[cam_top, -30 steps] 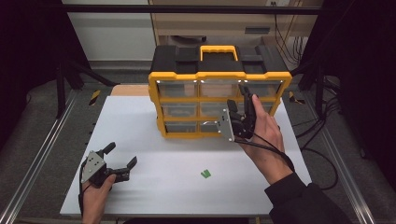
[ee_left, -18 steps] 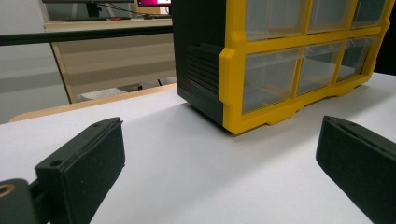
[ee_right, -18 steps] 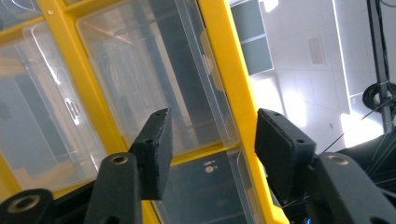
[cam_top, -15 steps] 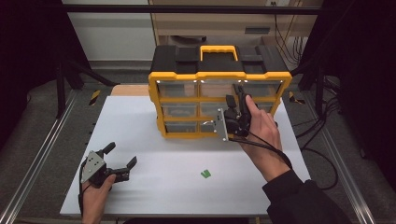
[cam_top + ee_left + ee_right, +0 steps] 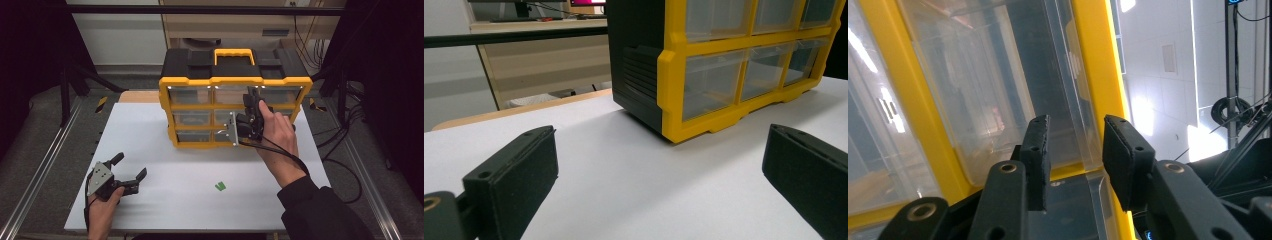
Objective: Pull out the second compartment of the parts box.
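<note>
Yellow-and-black drawer organiser: stands at the table's far edge, centre-right; no legible writing or brand.

Right gripper: raised against the organiser's front by the clear drawers, jaws slightly parted, gripping nothing; right gripper view shows a drawer edge between them.

Left gripper: near-left corner, resting low, jaws spread wide.

Green scrap: near edge, centre.
</note>
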